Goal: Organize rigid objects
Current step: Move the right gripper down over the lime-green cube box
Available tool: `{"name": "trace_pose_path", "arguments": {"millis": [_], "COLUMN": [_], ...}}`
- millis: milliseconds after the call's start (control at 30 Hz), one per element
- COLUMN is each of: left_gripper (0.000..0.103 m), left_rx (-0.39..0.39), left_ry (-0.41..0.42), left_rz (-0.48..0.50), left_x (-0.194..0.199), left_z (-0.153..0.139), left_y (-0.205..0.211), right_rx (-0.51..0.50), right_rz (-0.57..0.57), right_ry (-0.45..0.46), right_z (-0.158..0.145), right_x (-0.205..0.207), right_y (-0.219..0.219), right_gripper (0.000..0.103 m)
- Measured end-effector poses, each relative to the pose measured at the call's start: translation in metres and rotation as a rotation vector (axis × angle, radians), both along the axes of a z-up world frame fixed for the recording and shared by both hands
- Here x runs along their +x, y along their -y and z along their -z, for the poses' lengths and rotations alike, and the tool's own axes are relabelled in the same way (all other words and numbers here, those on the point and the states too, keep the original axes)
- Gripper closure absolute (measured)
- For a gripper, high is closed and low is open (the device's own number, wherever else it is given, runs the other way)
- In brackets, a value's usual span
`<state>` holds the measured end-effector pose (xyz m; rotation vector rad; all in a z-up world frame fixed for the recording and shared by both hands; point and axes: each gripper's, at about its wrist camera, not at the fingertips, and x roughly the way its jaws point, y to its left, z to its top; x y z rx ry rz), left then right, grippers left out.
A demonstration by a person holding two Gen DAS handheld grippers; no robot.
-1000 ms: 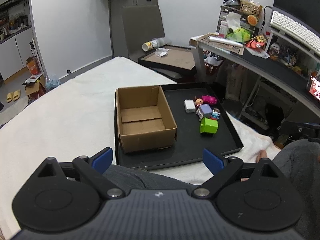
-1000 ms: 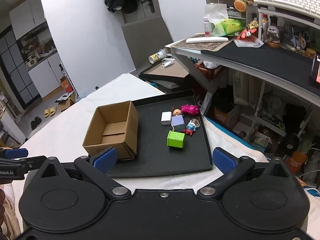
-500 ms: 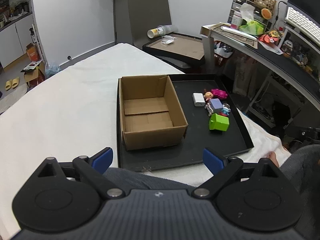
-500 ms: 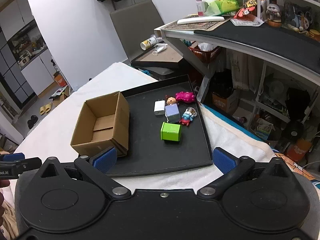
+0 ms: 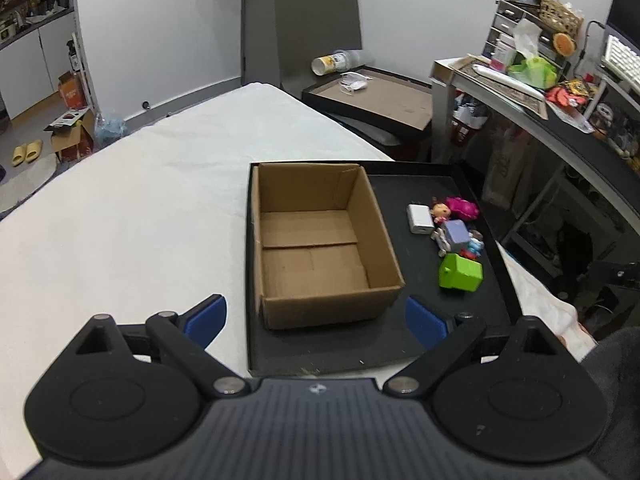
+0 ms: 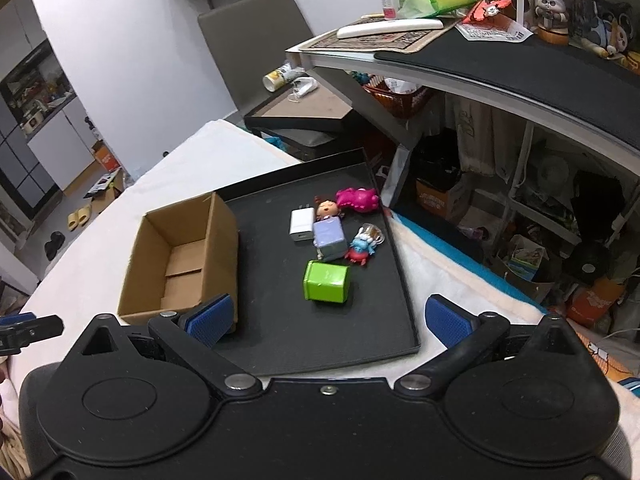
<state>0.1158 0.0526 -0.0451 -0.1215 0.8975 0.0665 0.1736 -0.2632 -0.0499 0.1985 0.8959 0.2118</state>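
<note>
The small rigid objects lie in a tight cluster on the right half of a shallow black rectangular tray [image 6: 404,304]: a bright green cube-shaped box [image 6: 327,281] nearest the grippers, a pale lilac cube [image 6: 330,237] just behind it, a flat white plug adapter [image 6: 302,223] to the cube's left, a small doll head with dark hair [image 6: 327,209] touching a magenta plastic figure [image 6: 357,198] at the far end, and a little blue-and-red figure [image 6: 361,250] by the tray's right rim. To their left on the same tray stands an open brown cardboard box [image 5: 320,240], and its floor is bare, so the sorting looks not yet begun: every piece is out of the box and, by my reading, all are left to move. The right gripper [image 6: 326,320] hangs over the near edge of the tray with its blue-padded fingers spread wide and holding nothing; the left gripper [image 5: 316,320] is likewise spread and empty, in front of the box's near wall. The green box has open tray on its near and left sides, giving the easiest approach; the others crowd one another and sit near the raised right rim. The box's upright walls must be cleared from above. Beyond the tray, the white cloth-covered surface [image 5: 140,208] is open.
</note>
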Motion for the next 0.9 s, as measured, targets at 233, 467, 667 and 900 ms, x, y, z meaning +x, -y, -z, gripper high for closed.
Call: {"name": "trace_pose_path", "arguments": {"millis": [233, 467, 667, 900], "left_gripper": [0.011, 0.027, 0.041, 0.050], "left_rx": [0.004, -0.025, -0.043, -0.082], "left_ry": [-0.030, -0.068, -0.102, -0.129], "left_rz": [-0.036, -0.078, -0.111, -0.102], "left_x": [0.022, 0.042, 0.056, 0.065], "left_z": [0.015, 0.038, 0.059, 0.084], "left_y": [-0.014, -0.031, -0.045, -0.056], "right_rx": [0.055, 0.062, 0.071, 0.078], "right_rz": [0.027, 0.042, 0.063, 0.092], "right_ry": [-0.058, -0.106, -0.145, -0.192], "right_z": [0.010, 0.024, 0.037, 0.056], "right_x": [0.026, 0.047, 0.066, 0.085], "right_y": [0.005, -0.001, -0.006, -0.015], "right_gripper": [0.009, 0.009, 0.009, 0.009]}}
